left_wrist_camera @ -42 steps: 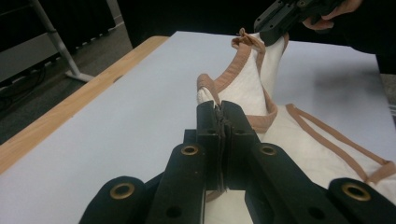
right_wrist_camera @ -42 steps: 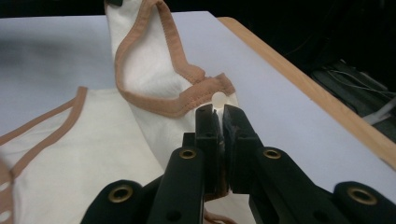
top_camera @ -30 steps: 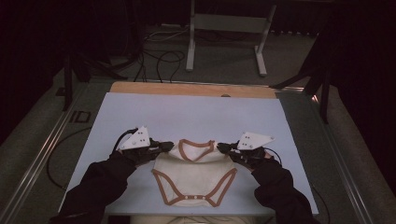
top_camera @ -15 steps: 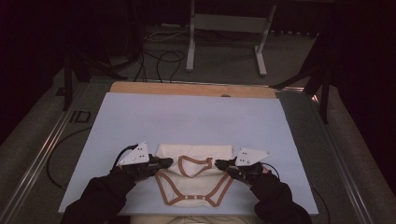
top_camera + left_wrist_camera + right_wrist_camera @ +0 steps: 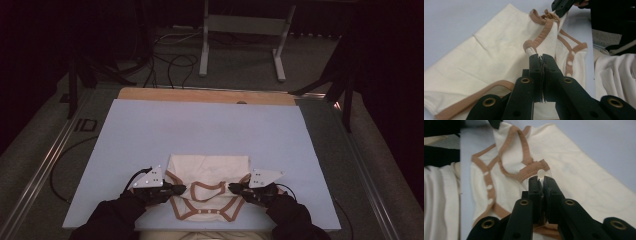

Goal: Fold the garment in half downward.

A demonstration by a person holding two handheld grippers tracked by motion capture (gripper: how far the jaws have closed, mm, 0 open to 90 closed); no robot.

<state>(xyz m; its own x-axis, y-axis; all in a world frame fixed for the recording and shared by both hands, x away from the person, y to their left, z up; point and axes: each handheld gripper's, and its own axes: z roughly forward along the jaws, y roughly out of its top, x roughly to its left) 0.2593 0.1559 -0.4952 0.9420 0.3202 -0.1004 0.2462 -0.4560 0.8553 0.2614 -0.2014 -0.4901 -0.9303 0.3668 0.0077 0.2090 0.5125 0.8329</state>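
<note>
Both tongs, left [image 5: 181, 189] and right [image 5: 234, 188], pinch the bodysuit's [image 5: 210, 170] trim thinly, so one tug could slip it free, spoiling the fold.

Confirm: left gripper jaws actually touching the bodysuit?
Touching. The left gripper view shows the left gripper with jaws shut on the cream bodysuit, its brown-trimmed edge pinched between them.

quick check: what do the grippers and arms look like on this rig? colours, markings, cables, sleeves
Left gripper and right gripper: black bodies, each topped by a grey three-cornered plate with small dots. A thin black cable trails off the left side. Close up, the left gripper's jaws are flat black bars with brass-coloured rivets and plain holes. The person wears black sleeves and dark gloves.
</note>
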